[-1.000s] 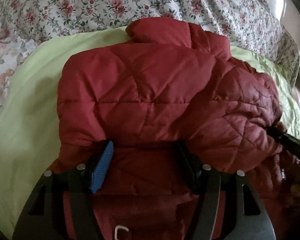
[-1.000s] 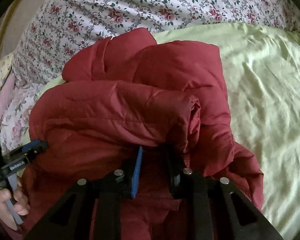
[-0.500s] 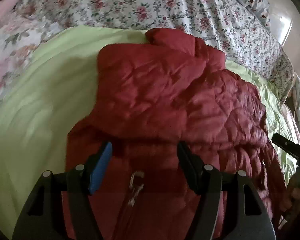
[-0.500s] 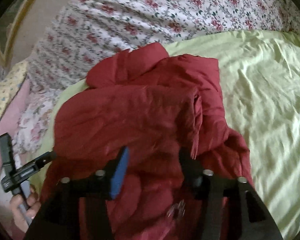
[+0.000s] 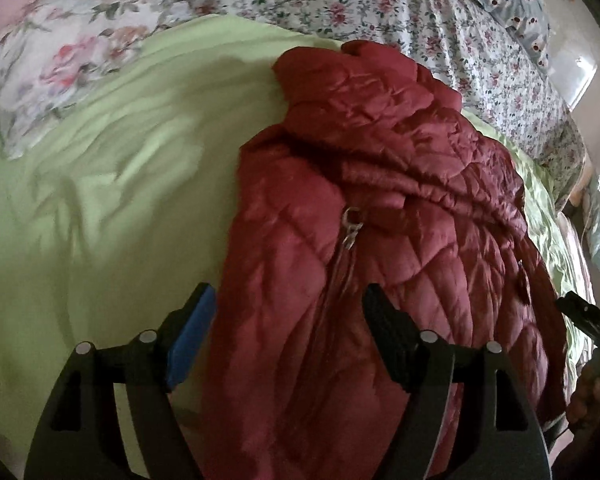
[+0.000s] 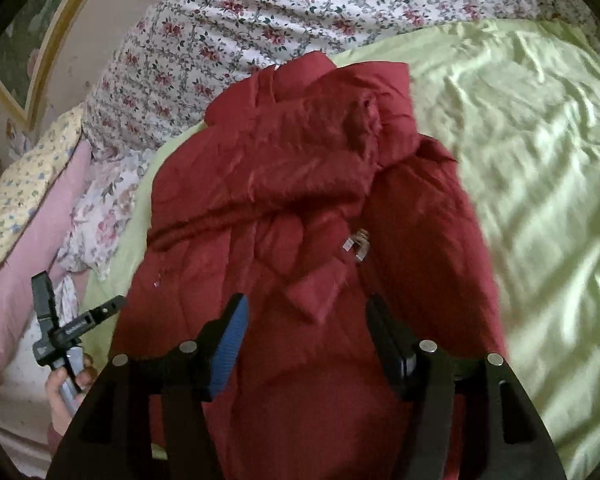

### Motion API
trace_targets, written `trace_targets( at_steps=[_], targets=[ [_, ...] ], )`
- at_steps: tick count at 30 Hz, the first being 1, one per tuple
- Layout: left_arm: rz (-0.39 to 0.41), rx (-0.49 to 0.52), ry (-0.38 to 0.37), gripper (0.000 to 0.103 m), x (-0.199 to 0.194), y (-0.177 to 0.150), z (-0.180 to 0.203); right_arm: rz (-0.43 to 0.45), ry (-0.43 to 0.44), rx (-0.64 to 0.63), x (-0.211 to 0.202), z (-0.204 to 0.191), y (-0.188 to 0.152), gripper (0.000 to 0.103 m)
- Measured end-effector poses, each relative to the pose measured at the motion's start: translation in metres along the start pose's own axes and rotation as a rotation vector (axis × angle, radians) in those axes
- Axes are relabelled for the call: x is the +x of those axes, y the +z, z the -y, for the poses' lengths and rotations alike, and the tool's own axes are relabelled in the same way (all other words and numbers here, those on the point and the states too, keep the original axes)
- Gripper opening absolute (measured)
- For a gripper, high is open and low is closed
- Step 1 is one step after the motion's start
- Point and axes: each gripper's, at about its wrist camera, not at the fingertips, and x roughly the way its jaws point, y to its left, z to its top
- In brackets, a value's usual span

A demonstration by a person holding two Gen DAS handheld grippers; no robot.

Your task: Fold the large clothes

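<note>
Right wrist view: no legible writing — both jaws just opened, above red jacket (image 6: 300,200).

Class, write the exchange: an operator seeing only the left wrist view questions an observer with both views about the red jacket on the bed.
Operator: Is the right gripper gripping the jacket?
Observer: No. The right gripper is open over the red jacket; its jaws have just been opening, with nothing pinched between them.
Operator: What is past the bed on the far side of my view?
Observer: A gold-framed picture on the wall, above a yellow floral pillow.
</note>
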Motion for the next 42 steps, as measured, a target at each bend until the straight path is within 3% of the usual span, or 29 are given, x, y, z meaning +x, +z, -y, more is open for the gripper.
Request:
trace_targets(
  at_steps=[4,7,13,21,37,42],
  targets=[
    [-0.013,0.013,-0.002,0.076,-0.009,-0.011,-0.006,0.083,-0.059,0.018,-0.03,0.012,-0.013,0.064],
    [-0.029,0.017,-0.011,0.079,-0.01,-0.019,-0.008,0.091,-0.097,0.041,-0.041,0.027,-0.018,0.066],
    [-0.061,0.018,-0.015,0.079,-0.011,-0.035,-0.015,0.025,-0.13,0.083,-0.039,0.049,-0.035,0.066],
    [-0.115,0.036,-0.047,0.079,-0.01,-0.062,-0.02,-0.114,-0.15,0.048,-0.018,0.049,-0.065,0.066],
    [-0.165,0.146,-0.079,0.079,-0.013,-0.095,-0.012,-0.201,-0.11,-0.077,-0.023,0.032,-0.088,0.067],
    [-0.163,0.177,-0.083,0.079,-0.012,-0.097,-0.007,-0.217,-0.12,-0.121,-0.022,0.029,-0.089,0.063]
  ],
)
